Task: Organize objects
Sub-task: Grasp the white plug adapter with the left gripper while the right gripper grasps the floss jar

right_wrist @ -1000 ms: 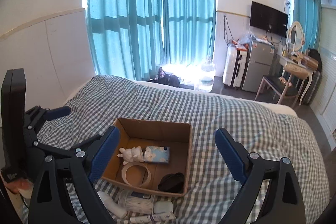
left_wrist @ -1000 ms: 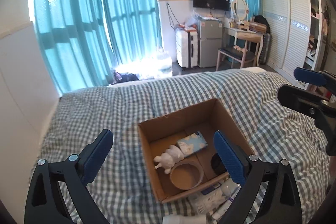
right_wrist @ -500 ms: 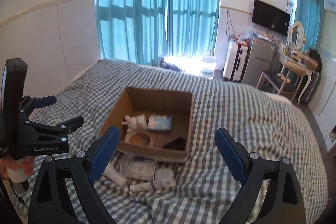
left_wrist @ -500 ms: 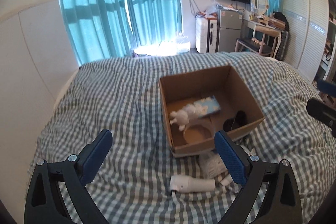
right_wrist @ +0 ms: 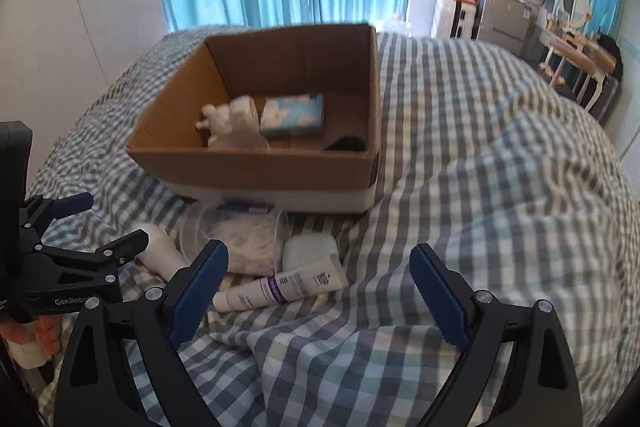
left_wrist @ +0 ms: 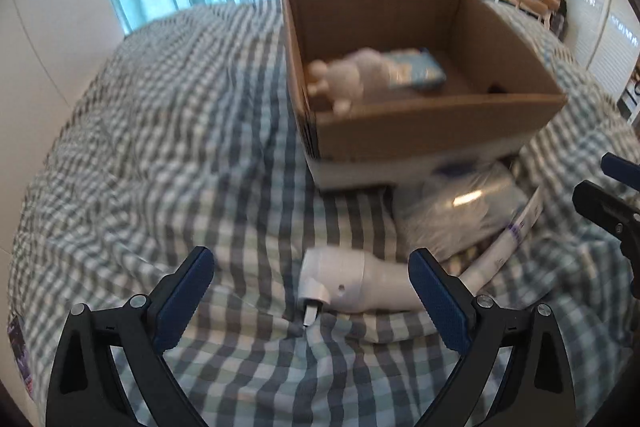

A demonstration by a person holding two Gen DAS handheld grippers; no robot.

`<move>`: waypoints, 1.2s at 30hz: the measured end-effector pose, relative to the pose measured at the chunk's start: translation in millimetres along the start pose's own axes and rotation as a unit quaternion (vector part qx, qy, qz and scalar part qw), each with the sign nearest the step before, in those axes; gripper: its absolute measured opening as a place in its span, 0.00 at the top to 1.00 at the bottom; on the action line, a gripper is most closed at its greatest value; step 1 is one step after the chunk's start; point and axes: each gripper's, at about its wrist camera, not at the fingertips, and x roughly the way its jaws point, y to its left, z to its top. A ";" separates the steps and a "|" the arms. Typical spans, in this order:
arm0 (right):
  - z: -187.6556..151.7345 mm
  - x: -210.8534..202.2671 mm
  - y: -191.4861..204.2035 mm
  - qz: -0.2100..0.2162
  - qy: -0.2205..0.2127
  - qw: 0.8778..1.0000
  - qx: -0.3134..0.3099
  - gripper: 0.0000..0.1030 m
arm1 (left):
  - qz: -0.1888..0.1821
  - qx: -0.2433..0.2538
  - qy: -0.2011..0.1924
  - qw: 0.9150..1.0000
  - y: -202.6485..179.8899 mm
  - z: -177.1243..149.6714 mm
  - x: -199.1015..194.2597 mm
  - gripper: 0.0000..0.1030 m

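The white plastic handheld appliance (left_wrist: 356,285) lies on its side on the grey-checked bed (left_wrist: 160,147), just before the brown cardboard box (left_wrist: 420,131). It appears rigid, smooth, moderately light; its thicker body is the best grip. The left tool (left_wrist: 310,293) is wide open, empty, straddling it; the right tool (right_wrist: 320,291) is likewise open, empty.

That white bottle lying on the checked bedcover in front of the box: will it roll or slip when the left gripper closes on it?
The white bottle lies on its side between the open left gripper fingers; its rounded, smooth-looking body may slip. Rolling seems unlikely: the soft, wrinkled bedcover cradles it. It probably stays stiff under the pads.
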 end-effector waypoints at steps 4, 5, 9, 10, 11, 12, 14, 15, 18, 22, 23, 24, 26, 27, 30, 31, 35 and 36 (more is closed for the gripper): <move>-10.3 23.0 -1.6 0.008 0.043 0.999 0.011 0.10 | -0.016 0.009 0.030 0.999 -6.5 -9.8 17.2 0.03; -11.7 27.2 -1.7 0.007 0.051 0.999 0.012 0.10 | -0.017 0.012 0.041 0.999 -8.6 -13.1 21.9 0.03; -12.5 31.0 -2.4 0.011 0.059 0.998 0.014 0.10 | -0.036 -0.001 0.059 0.998 -6.1 -13.6 30.6 0.01; -12.8 31.5 -2.6 0.010 0.061 0.998 0.015 0.10 | -0.043 -0.008 0.066 0.997 -3.6 -13.5 33.9 0.00; -12.9 32.1 -2.5 0.010 0.062 0.998 0.015 0.10 | -0.058 -0.023 0.079 0.995 0.4 -13.7 40.3 0.00; -12.8 32.3 -2.2 0.009 0.063 0.998 0.014 0.10 | -0.070 -0.035 0.089 0.993 3.4 -14.0 45.8 0.00; -12.0 32.7 -1.3 0.007 0.064 0.998 0.012 0.10 | -0.086 -0.056 0.099 0.990 6.2 -13.9 51.8 0.00; -12.1 33.0 -0.7 0.005 0.065 0.998 0.011 0.10 | -0.091 -0.060 0.099 0.989 5.4 -13.5 53.0 0.00; -11.2 33.9 2.0 -0.001 0.067 0.998 0.009 0.10 | -0.091 -0.056 0.098 0.989 -4.5 -12.5 55.1 0.00; -11.5 35.0 4.6 -0.006 0.066 0.998 0.007 0.10 | -0.098 -0.046 0.081 0.991 -15.9 -15.3 44.5 0.16; -11.5 34.4 5.0 -0.008 0.065 0.998 0.006 0.10 | -0.093 -0.042 0.072 0.992 -19.7 -16.9 38.6 0.18; -11.6 34.4 5.4 -0.009 0.064 0.998 0.005 0.10 | -0.084 -0.031 0.063 0.994 -24.5 -18.7 32.5 0.21; -12.2 32.5 4.0 -0.012 0.063 0.998 0.006 0.10 | -0.074 -0.024 0.049 0.996 -29.2 -20.8 22.4 0.31; -12.1 31.8 3.9 -0.013 0.062 0.998 0.006 0.10 | -0.073 -0.029 0.044 0.996 -29.2 -21.6 17.9 0.32; -12.1 29.8 3.4 -0.017 0.059 0.998 0.005 0.10 | -0.082 -0.043 0.051 0.994 -27.0 -24.2 18.8 0.33; -12.0 29.2 3.7 -0.018 0.058 0.998 0.004 0.10 | -0.092 -0.052 0.060 0.993 -24.2 -22.2 23.0 0.27; -11.8 29.1 4.3 -0.024 0.058 0.998 -0.002 0.10 | -0.138 -0.086 0.116 0.980 -18.9 -21.5 51.5 0.04; -11.7 28.8 4.9 -0.026 0.057 0.998 -0.004 0.10 | -0.137 -0.083 0.114 0.981 -20.8 -21.3 50.1 0.05</move>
